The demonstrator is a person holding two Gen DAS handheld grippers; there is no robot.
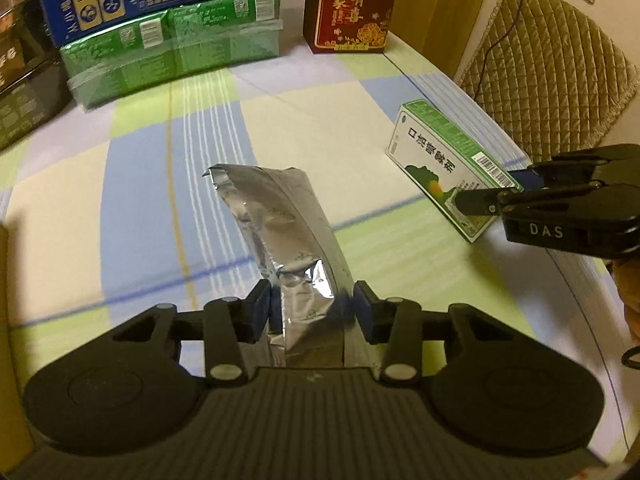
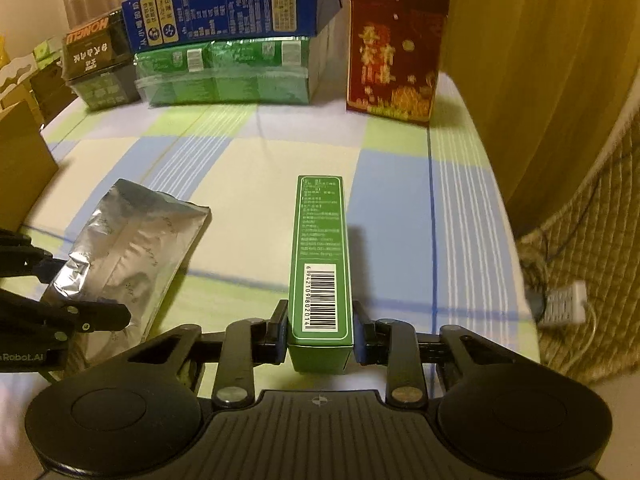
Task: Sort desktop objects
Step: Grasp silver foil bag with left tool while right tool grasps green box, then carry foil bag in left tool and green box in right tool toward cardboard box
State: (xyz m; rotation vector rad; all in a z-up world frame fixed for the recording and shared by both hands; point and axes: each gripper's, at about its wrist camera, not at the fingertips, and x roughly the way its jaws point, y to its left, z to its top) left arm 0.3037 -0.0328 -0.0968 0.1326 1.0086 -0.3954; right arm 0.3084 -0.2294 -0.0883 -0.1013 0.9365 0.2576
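Foil first: my left gripper has its jaws pressed in on the lower end of a crumpled silver foil pouch, which stands up and away from the fingers over the checked tablecloth. My right gripper is clamped on the near end of a slim green box; with no earlier frame I see only the finished grip, pads flat against both long sides, barcode face up.

From the right wrist view I see the box's green text panel and the pouch off to the left of my fingers, its far end sagging toward the cloth. From the left wrist view I get the box's white printed face instead, off to the right of my fingers and near the table edge.

Beyond both sets of fingers stand a red carton and a blue carton stacked on green packs.
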